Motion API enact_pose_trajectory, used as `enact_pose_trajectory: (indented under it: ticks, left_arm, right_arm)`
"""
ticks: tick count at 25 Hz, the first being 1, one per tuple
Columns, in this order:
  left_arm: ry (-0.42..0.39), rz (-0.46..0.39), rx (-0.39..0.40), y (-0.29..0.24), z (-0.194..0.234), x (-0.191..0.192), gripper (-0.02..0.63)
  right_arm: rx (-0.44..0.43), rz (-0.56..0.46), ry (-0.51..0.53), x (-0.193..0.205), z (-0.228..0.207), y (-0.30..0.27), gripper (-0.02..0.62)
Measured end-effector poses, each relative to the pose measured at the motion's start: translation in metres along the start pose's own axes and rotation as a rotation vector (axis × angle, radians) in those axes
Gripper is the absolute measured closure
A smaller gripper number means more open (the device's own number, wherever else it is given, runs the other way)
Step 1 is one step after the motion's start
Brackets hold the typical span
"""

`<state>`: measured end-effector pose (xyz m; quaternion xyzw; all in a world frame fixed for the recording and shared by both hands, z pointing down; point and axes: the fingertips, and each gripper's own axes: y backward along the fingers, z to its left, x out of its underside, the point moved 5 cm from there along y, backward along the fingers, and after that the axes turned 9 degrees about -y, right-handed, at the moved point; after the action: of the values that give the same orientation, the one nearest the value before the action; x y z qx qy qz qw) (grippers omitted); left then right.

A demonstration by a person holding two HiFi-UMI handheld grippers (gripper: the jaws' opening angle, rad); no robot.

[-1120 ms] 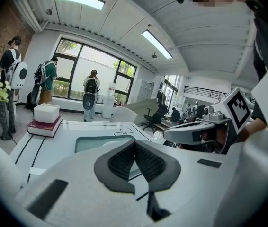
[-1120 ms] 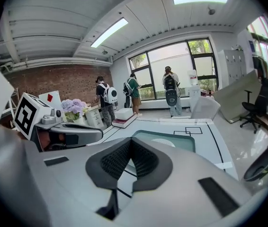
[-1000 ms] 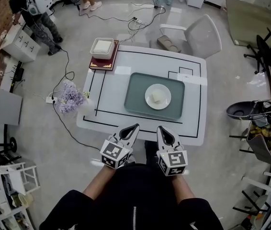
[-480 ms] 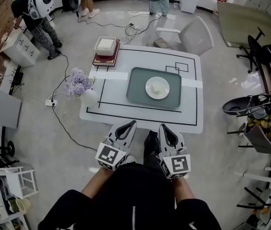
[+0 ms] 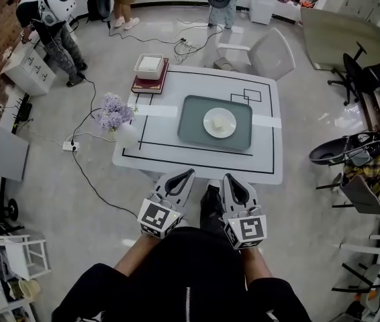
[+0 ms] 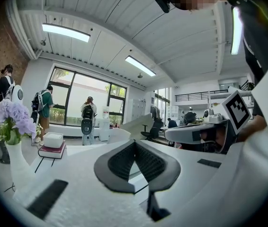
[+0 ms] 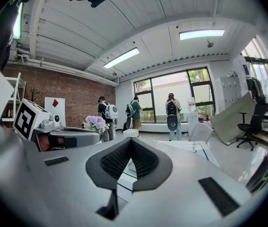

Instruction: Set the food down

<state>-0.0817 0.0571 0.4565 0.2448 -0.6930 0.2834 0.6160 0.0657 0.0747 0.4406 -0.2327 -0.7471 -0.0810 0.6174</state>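
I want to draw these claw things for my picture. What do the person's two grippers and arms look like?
The left gripper and right gripper are pale grey shells that taper to a point. Each carries a white cube with black square markers. Their fingers have black ribbed pads. The person wears black clothes.

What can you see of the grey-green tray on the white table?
The grey-green rectangular tray has rounded corners and what looks like a low rim. Its material seems to be matte plastic. It lies flat on the white table with black line markings, a little right of centre, with a long side toward the person. A round white plate sits near its middle and carries a pale block of food. Only the plate and the table touch it, and the rest of its surface is bare.
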Motion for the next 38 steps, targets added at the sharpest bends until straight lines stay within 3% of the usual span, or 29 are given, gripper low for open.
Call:
enact_pose_trajectory:
  ticks: [38]
  left_arm:
    - [0.024, -0.002, 0.026, 0.014, 0.008, 0.003, 0.601]
  right_arm:
    - [-0.005, 0.027, 0.039, 0.003, 0.027, -0.003, 0.588]
